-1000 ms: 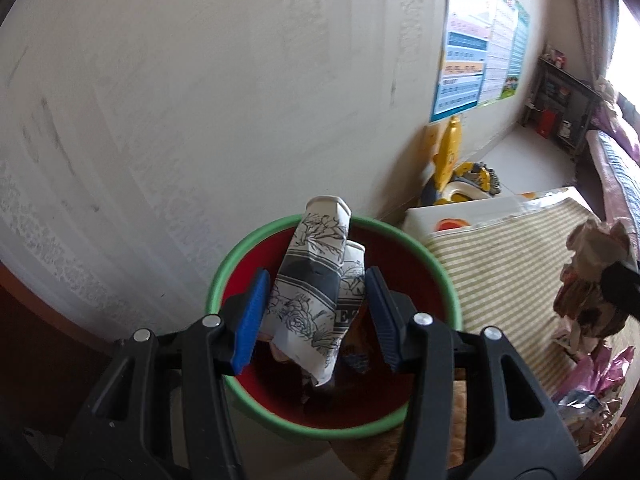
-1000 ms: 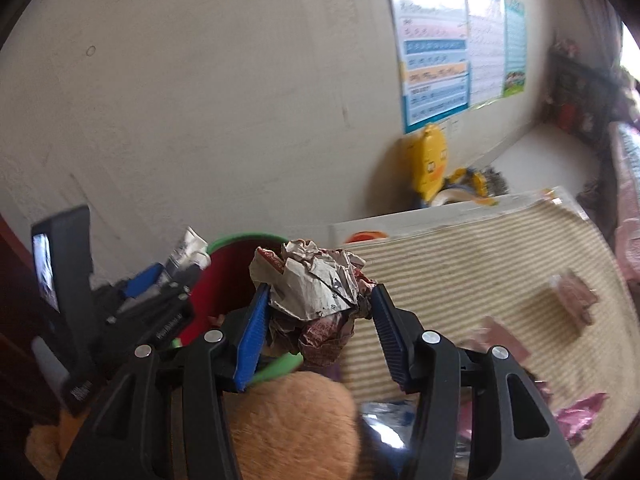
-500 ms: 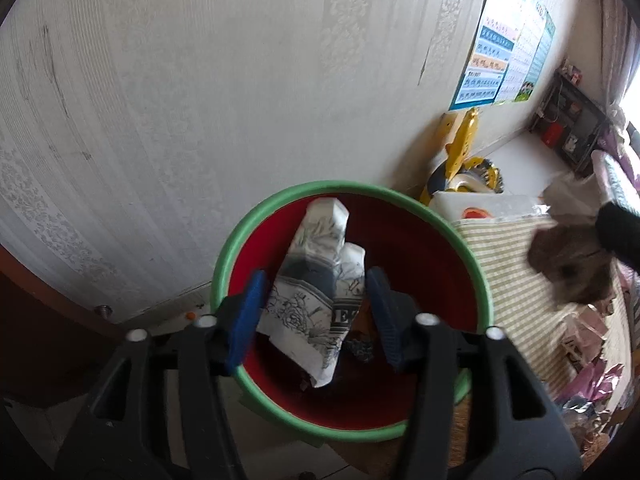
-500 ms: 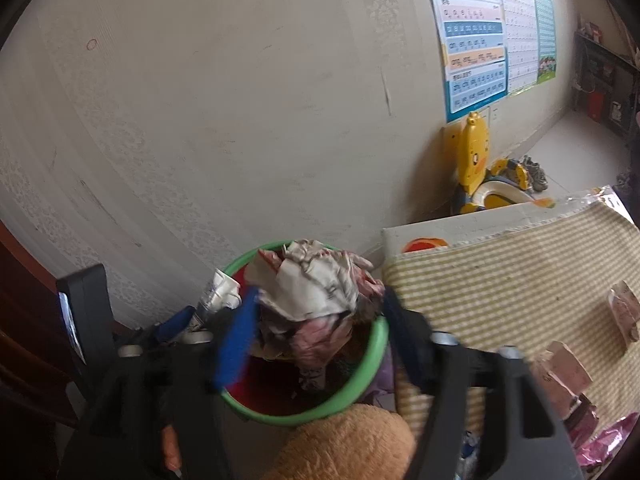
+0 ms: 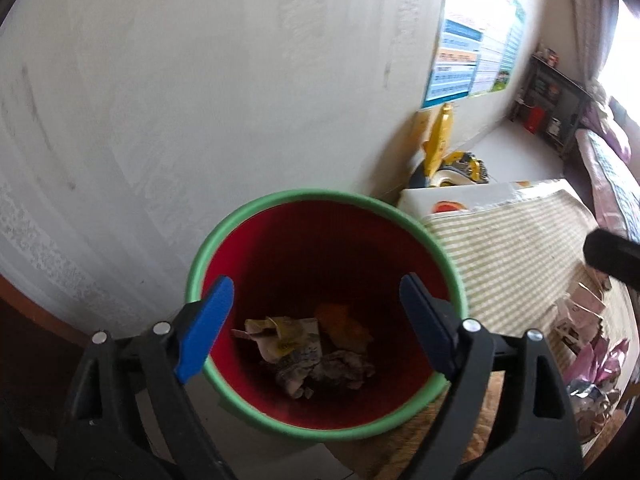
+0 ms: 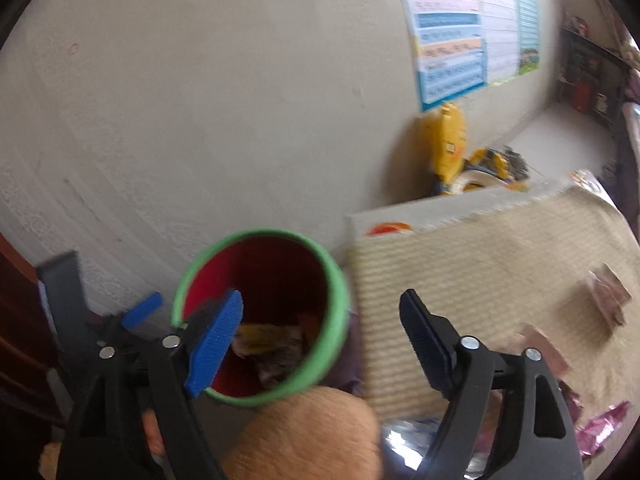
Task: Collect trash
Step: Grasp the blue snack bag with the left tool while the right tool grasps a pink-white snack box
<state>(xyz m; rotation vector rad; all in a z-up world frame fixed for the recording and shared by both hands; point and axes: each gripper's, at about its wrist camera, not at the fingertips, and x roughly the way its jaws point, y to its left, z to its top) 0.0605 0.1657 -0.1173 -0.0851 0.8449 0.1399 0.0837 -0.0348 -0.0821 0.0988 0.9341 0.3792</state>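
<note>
Both claws are spreading with nothing between their pads. The left claw (image 5: 312,328) hangs right over the bin (image 5: 256,216), a smooth red bucket with a rounded green rim; crumpled paper and wrappers (image 5: 308,352) lie at its bottom, directly below. The right claw (image 6: 320,340) straddles the bin's rim, one pad over the opening. So some trash is already in. More remains: creased pinkish wrappers (image 6: 608,292) lie on the ribbed, striped mat (image 6: 480,264), off to the right claw's right.

Wall poster (image 6: 476,36): coloured rows of print, too blurred to read. No other legible text.
</note>
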